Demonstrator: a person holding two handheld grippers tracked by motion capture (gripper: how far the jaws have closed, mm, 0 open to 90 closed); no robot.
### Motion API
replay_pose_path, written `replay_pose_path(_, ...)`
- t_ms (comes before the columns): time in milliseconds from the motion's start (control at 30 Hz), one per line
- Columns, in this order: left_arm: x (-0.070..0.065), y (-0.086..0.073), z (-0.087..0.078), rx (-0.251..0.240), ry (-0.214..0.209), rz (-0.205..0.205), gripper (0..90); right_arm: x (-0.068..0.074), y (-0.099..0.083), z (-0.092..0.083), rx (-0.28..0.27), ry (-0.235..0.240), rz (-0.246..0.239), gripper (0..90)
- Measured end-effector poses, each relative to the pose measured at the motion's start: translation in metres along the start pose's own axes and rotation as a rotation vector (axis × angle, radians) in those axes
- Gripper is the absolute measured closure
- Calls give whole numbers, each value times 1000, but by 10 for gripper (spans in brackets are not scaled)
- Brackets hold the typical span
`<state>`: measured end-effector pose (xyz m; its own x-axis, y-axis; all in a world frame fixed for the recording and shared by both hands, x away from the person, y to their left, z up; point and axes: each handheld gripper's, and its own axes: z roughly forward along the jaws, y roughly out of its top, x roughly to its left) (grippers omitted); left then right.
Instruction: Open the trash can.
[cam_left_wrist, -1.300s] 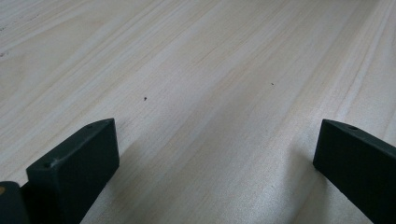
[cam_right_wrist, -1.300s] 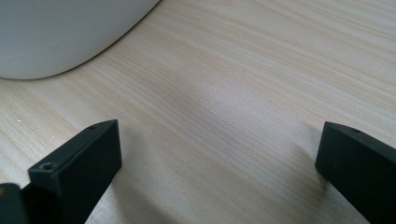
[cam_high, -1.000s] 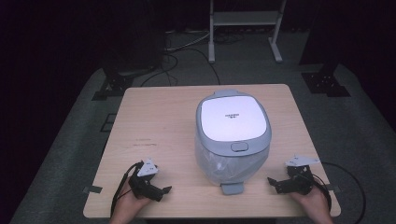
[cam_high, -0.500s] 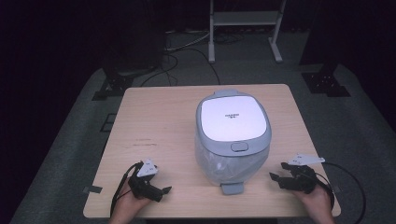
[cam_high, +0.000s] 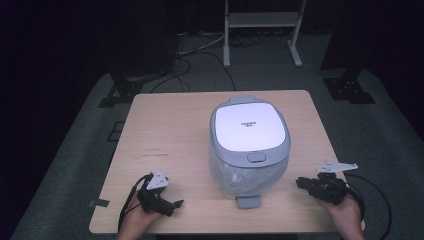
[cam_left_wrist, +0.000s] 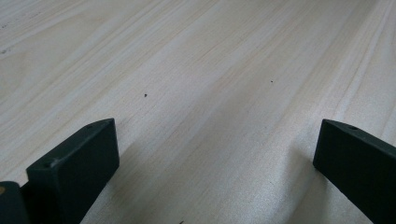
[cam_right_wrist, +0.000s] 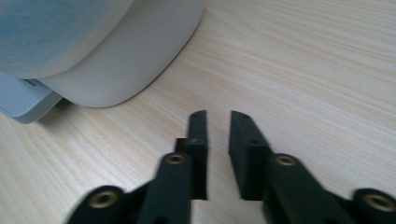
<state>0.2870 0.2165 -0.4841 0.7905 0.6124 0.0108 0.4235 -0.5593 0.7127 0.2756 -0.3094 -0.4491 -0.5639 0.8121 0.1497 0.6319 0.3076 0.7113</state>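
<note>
1. The wooden table (cam_high: 165, 135) carries one large thing: a grey-and-white rice cooker (cam_high: 249, 142) standing right of centre, lid down, its latch button facing the near edge and a small grey tab at its foot.
2. The right gripper (cam_high: 301, 183) sits near the table's near right corner, pointing left at the cooker's base and apart from it. Its jaws have just been closing: a second ago they stood wide, and now only a narrow slit is left between them, with nothing in it. In the right gripper view (cam_right_wrist: 218, 116) the cooker's white wall (cam_right_wrist: 116, 56) lies just beyond the tips, untouched.
3. The left gripper (cam_high: 177, 204) rests at the near left, well apart from the cooker, unmoved since a second ago. Its tongs stand wide over bare wood, empty.
4. Judgement: narrowed tongs suit pressing, not grasping, so the right hand is probably readying to poke the latch button; work on the cooker has not started.
</note>
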Motion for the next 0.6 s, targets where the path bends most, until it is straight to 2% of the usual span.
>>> replay_pose_path(100, 0, 0, 0, 0, 0, -1, 0, 1, 3, -4, -5, 16, -13, 900)
replay_pose_path(333, 0, 0, 0, 0, 0, 0, 0, 1, 11, -13, -24, 40, -30, 900)
replay_pose_path(400, 0, 0, 0, 0, 0, 0, 0, 0, 15, -18, -30, 73, -20, 900)
replay_pose_path(500, 0, 0, 0, 0, 0, 0, 0, 0, 21, -24, -35, 89, -6, 900)
replay_pose_path(600, 0, 0, 0, -2, 0, -3, 0, 1, 24, -28, -48, 88, -19, 900)
